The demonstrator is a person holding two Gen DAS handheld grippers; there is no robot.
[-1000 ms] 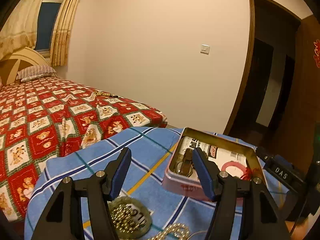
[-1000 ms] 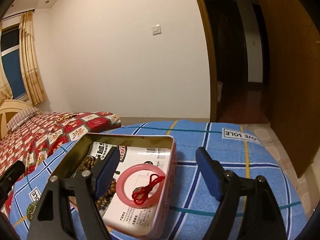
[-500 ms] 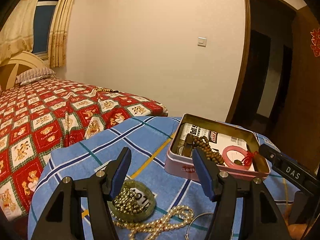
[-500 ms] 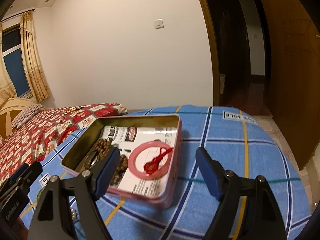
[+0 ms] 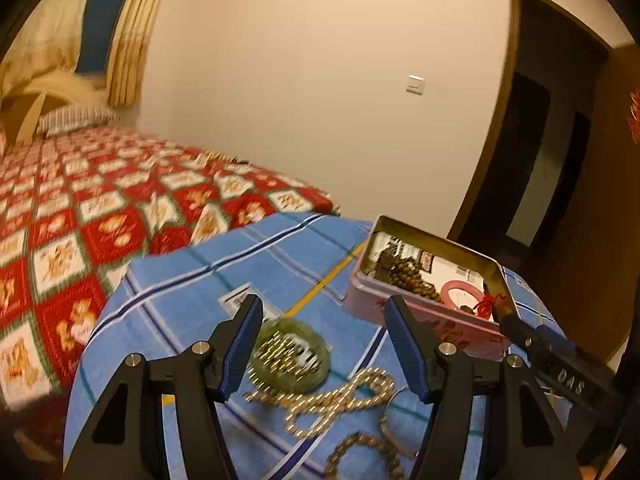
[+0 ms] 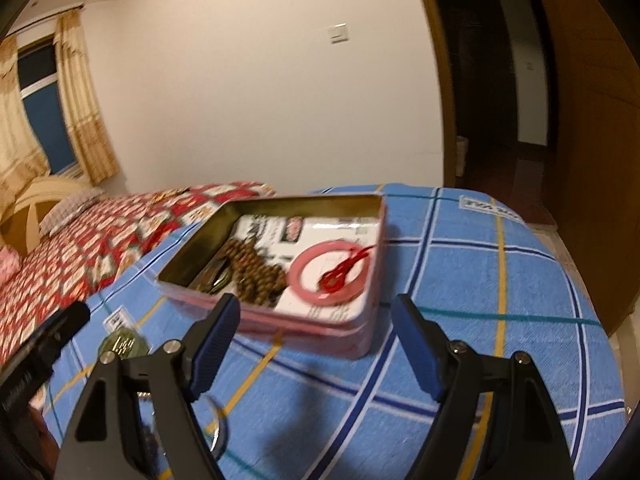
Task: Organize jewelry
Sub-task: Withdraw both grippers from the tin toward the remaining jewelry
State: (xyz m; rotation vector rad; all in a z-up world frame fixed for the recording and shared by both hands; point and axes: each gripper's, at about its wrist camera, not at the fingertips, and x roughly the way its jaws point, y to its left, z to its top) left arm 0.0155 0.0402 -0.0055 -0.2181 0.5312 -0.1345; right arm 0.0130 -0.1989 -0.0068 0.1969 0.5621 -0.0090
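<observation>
A pink tin stands open on the blue checked cloth. Inside lie brown beads and a pink bangle with a red cord. In front of the tin, on the cloth, lie a green round disc with small beads, a gold bead chain, a brown bead string and a metal ring. My left gripper is open and empty above the disc. My right gripper is open and empty just short of the tin.
A bed with a red patterned quilt lies left of the round table. A dark doorway and a wooden door are at the right. Bare cloth stretches right of the tin.
Both grippers have drawn back from the tin, which now sits farther off. The disc, chain and bead string have come into the left view. Both grippers stay open.
</observation>
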